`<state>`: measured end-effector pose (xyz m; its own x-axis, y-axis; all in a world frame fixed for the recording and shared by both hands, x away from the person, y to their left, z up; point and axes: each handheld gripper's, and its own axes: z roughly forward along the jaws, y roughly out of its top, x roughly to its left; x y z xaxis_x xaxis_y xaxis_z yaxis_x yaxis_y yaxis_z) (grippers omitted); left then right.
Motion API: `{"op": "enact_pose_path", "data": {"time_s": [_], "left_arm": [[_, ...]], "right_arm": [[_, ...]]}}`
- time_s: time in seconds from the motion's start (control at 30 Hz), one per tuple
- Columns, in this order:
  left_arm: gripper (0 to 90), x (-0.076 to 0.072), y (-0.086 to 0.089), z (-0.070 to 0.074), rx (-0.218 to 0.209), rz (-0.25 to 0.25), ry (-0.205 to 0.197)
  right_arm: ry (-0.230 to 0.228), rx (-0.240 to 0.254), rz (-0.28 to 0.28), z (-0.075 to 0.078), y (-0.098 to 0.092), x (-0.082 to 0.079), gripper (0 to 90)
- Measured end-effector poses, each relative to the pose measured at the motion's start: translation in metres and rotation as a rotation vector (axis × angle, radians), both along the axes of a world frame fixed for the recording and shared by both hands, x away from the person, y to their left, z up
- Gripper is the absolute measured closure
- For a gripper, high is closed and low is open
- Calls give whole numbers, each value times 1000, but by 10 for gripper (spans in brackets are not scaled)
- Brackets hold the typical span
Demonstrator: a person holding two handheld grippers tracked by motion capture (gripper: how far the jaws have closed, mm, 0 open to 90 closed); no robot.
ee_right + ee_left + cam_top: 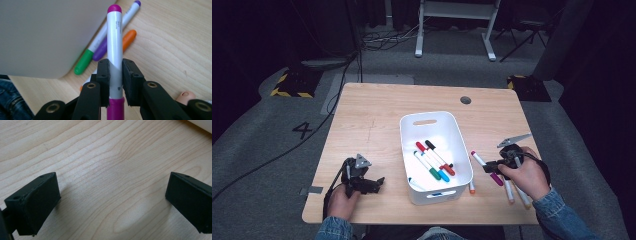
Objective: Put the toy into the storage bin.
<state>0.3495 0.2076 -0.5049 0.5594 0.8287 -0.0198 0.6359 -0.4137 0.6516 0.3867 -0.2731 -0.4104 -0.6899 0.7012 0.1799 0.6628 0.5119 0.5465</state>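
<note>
The wooden table carries a white bin at its middle, with several markers lying inside it, red, black, green and blue capped; to the right of the bin, near the table's front edge, loose markers lie on the wood, among them an orange-capped marker, a green-capped marker and a purple-capped marker, just beside the bin's wall; the right claw, held in the person's right hand, is clenched on a magenta marker, its pads pressing the white barrel on both sides, the marker raised off the table to the right of the bin; the left claw rests left of the bin, its jaws released and wide apart over bare wood.
</note>
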Motion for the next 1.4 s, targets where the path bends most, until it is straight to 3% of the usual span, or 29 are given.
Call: {"op": "enact_pose_path", "data": {"time_s": [0.43,0.7,1.4], "left_arm": [[0,0,0,0,1,-2,2],[0,0,0,0,1,-2,1],[0,0,0,0,3,-1,-1]], "right_arm": [[-41,65,28,38,4,-2,771],[-73,93,79,60,17,-6,771],[-88,109,178,83,61,-8,771]]}}
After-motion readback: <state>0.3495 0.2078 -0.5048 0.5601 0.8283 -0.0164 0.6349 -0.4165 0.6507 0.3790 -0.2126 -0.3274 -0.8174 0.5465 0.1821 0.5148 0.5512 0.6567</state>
